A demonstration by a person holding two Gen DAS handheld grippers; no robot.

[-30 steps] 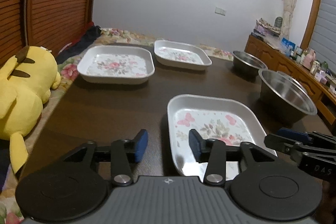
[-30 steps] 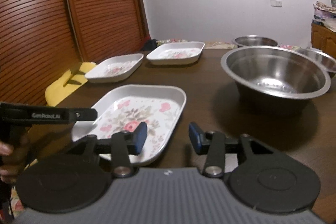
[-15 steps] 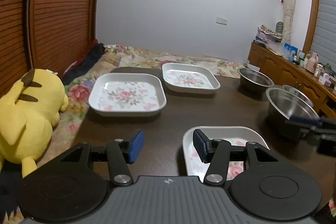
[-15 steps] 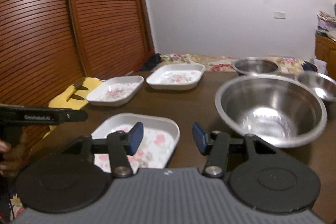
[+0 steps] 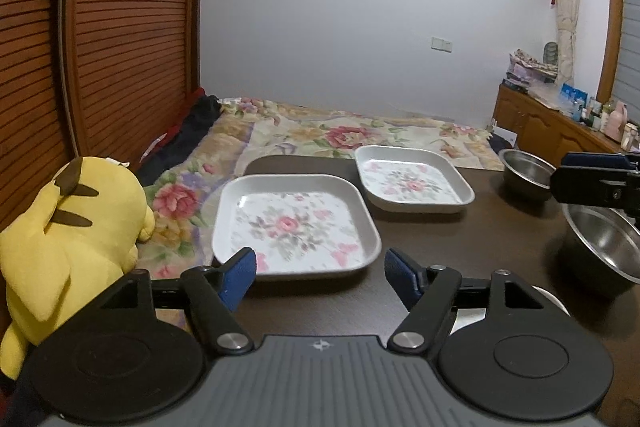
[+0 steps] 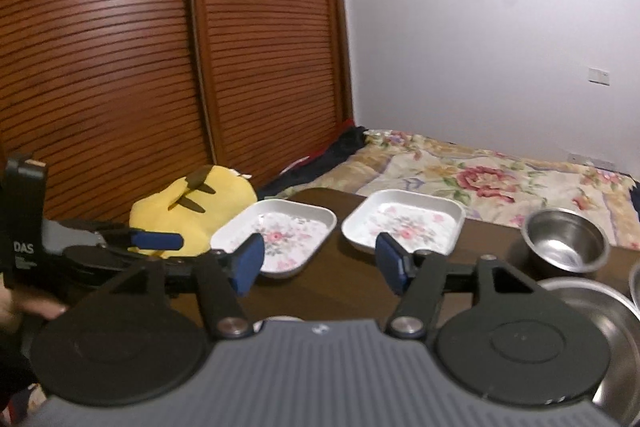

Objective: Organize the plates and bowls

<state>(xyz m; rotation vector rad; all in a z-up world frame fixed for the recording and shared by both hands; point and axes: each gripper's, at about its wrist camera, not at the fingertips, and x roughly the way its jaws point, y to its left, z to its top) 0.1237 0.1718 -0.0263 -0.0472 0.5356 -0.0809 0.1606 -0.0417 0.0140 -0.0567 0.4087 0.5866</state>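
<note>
Two white square floral plates sit on the dark table: a near one [image 5: 294,225] [image 6: 276,235] and a far one [image 5: 412,179] [image 6: 404,225]. A third plate is mostly hidden under my left gripper body; its rim [image 5: 552,301] peeks out. A small steel bowl [image 5: 526,173] [image 6: 566,245] stands at the far right, a large steel bowl [image 5: 608,251] [image 6: 592,311] nearer. My left gripper [image 5: 318,277] is open and empty above the table, before the near plate. My right gripper [image 6: 318,267] is open and empty, raised above the table.
A yellow plush toy [image 5: 68,251] [image 6: 196,211] lies off the table's left edge. A floral bedspread [image 5: 340,135] lies beyond the table. Slatted wooden doors [image 6: 140,67] stand at the left. A wooden sideboard [image 5: 560,131] with clutter is at the right.
Both grippers have risen and pulled back from the nearest plate, which has slid out of view beneath them. Both stay open and empty.
</note>
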